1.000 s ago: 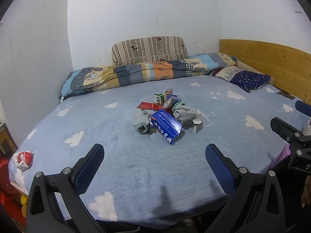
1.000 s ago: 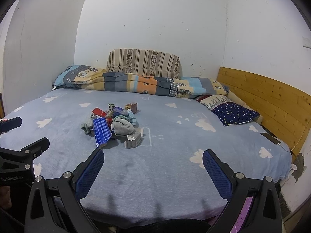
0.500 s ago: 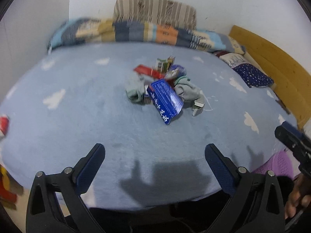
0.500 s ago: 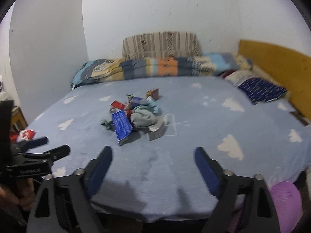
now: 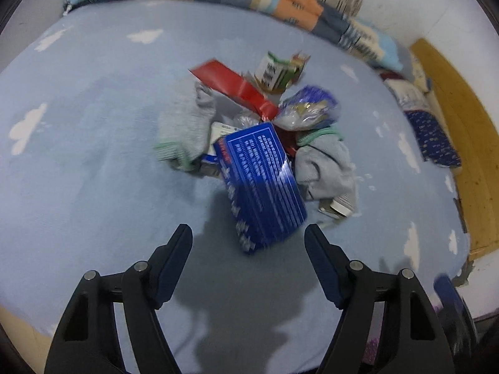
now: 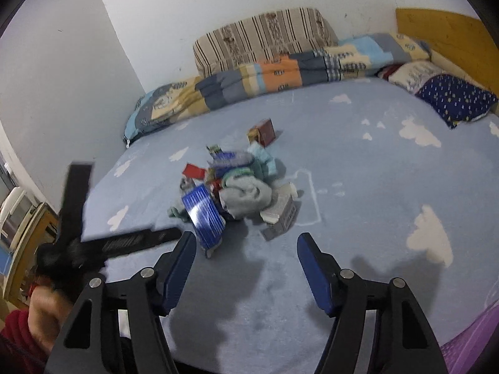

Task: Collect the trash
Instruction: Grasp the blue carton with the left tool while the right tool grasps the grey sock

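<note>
Compared with a second ago, both cameras sit much closer to the heap of trash, which now fills the middle of the left wrist view instead of lying far up the bed.

Left wrist view, left to right: the pale blue cloud-print bed sheet [image 5: 93,162]; a crumpled grey sock [image 5: 184,127]; a flat red wrapper [image 5: 234,84]; the shiny blue rectangular cardboard box [image 5: 262,184], its long axis running from upper left to lower right, its near end pointing toward the left gripper [image 5: 248,243]. That gripper's jaws, wider a second ago, are closing with nothing between them; the box lies just beyond.

Right wrist view: the left gripper crosses the lower left, the heap sits centre, and the right gripper [image 6: 246,249] is closing, empty, over bare sheet.
</note>
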Demonstrator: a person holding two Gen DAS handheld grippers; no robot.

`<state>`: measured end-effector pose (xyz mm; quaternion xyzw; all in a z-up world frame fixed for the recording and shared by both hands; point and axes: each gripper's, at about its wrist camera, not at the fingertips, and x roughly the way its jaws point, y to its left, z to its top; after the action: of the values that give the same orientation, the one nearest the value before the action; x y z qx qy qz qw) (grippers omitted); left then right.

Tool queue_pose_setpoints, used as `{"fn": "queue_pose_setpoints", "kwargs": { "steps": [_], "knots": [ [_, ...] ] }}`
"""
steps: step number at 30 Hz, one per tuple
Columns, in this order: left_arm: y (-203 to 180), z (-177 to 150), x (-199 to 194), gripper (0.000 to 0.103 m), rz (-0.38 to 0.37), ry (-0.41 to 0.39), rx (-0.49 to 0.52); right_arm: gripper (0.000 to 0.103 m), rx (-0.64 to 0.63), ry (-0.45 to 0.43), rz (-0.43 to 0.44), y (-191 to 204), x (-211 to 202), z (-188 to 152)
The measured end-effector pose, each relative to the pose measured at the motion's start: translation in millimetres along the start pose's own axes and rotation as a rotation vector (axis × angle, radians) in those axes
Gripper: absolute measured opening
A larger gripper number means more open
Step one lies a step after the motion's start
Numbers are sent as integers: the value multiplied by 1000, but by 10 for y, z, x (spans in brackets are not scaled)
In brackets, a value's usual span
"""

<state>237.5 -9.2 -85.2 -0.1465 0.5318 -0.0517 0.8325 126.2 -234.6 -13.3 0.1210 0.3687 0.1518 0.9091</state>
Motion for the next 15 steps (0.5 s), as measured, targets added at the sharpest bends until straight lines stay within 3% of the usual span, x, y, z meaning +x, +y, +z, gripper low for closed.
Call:
{"fn": "queue_pose_setpoints", "kwargs": {
  "steps": [6,8,10,15],
  "knots": [
    [-4,197,377,72,46,10,10,71,1,28,-3,-98,98,88],
    [26,214,394,35,41,15,19,71,6,39,1,-125,170,165],
    [90,227,334,32,-22,21,4,71,18,55,23,-145,291,295],
    [112,144,66,28,-41,-44,54,71,6,103,47,-105,711,552]
  ]
}}
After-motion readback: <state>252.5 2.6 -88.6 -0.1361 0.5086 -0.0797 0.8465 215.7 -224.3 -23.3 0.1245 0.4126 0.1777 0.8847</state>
